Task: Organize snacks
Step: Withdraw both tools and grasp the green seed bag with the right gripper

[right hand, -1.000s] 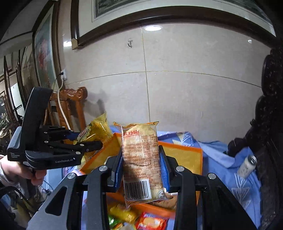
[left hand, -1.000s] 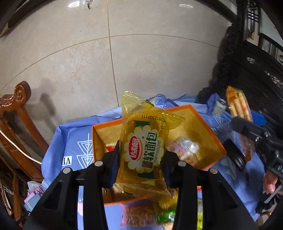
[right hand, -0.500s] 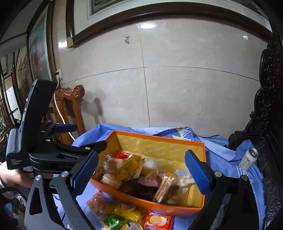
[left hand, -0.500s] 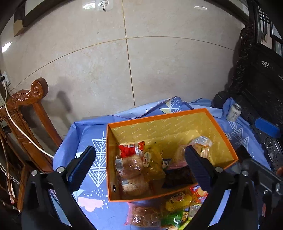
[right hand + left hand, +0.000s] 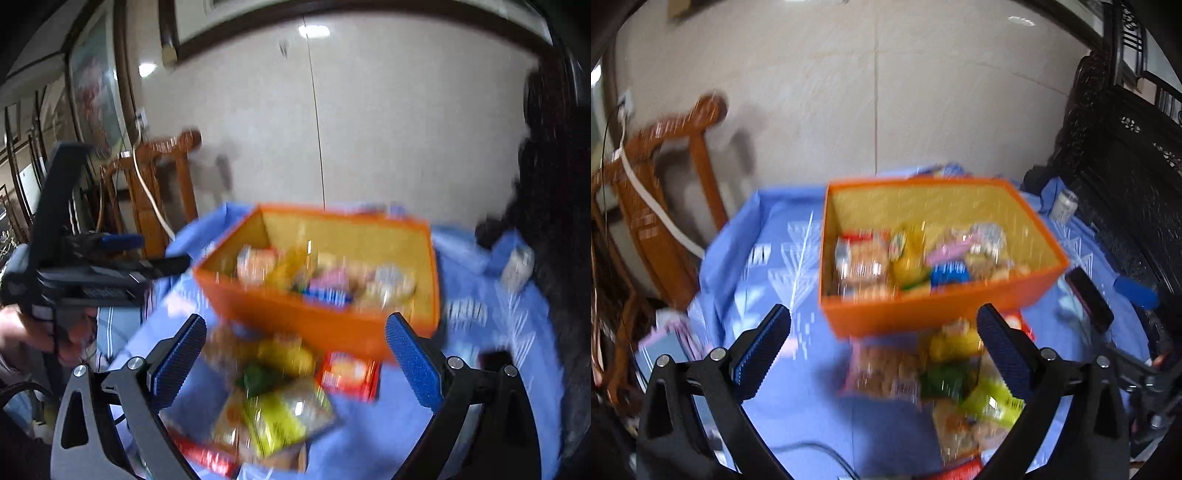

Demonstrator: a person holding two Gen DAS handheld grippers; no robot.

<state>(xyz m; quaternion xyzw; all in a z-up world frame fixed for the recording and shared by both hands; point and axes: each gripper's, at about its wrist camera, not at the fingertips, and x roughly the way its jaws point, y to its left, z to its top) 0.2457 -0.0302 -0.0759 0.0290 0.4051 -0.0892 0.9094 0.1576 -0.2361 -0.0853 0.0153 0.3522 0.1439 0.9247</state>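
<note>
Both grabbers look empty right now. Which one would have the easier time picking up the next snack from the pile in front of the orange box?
Probably the right gripper: its open fingers already frame the loose snack pile, dead centre. The left gripper is open too, but the pile sits toward its right finger. It's close, and both views are blurred.

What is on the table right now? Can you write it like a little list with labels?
box: orange box on the blue tablecloth, holding several snack packets
loose snacks: pile of packets on the cloth in front of the box
can: small can on the cloth beside the box
left gripper: open, holding nothing
right gripper: open, holding nothing
picture: blurry, so packet labels cannot be read
</note>
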